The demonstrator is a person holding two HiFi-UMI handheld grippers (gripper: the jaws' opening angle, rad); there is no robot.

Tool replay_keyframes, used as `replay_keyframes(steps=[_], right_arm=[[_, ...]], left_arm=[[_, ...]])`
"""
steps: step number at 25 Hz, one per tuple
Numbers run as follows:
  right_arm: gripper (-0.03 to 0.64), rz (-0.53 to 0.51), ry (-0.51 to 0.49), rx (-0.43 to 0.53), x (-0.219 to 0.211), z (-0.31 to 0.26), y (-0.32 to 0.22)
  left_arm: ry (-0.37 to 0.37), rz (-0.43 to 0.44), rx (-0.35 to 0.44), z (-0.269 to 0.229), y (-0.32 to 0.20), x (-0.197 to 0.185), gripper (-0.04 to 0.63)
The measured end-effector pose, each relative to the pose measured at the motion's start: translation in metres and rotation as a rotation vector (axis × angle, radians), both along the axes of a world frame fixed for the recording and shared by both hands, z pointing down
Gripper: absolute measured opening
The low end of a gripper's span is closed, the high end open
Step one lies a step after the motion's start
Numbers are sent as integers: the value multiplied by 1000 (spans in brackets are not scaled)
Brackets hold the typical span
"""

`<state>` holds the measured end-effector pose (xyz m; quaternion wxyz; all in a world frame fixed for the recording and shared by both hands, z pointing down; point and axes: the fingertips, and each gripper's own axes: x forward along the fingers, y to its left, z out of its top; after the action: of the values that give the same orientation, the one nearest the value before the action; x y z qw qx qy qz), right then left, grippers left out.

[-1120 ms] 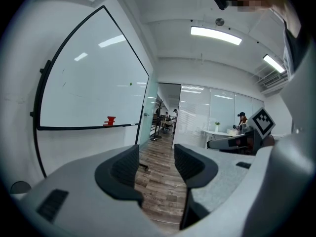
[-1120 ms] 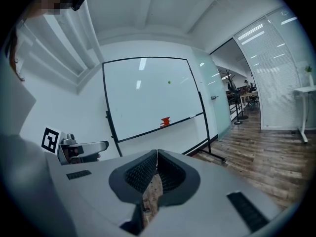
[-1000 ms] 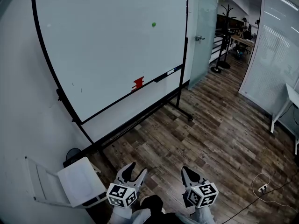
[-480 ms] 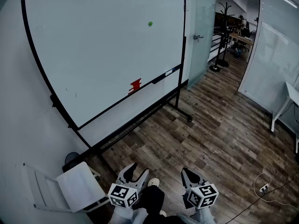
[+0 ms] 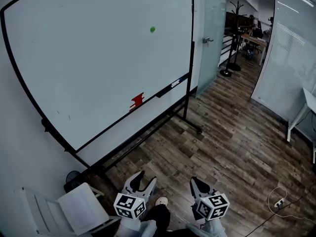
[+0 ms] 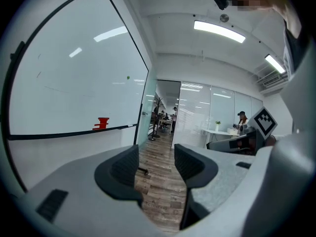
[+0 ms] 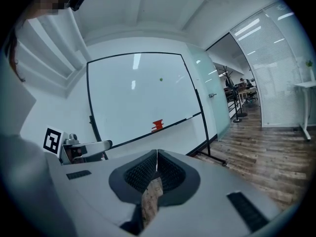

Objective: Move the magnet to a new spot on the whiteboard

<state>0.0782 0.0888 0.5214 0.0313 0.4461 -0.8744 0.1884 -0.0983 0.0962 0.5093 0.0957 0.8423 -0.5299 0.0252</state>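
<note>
Green and small, the magnet (image 5: 152,29) sits high on the whiteboard (image 5: 74,58), toward its right edge, well apart from both our grippers. We hold them low over the wooden floor (image 5: 237,147): the left gripper (image 5: 143,179) has its jaws apart with nothing between them, and the right gripper (image 5: 194,181) has its jaws pressed together, empty. We judge the reach not yet begun. Next we must step closer, raise the left gripper, and bring its spread jaws round the magnet.
</note>
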Motion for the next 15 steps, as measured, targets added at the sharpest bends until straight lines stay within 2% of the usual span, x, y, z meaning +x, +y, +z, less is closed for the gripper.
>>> replay_keyframes(steps=[15], right_arm=[[29, 43, 29, -6, -9, -6, -123]], left_arm=[[0, 27, -9, -8, -126, -16, 224]])
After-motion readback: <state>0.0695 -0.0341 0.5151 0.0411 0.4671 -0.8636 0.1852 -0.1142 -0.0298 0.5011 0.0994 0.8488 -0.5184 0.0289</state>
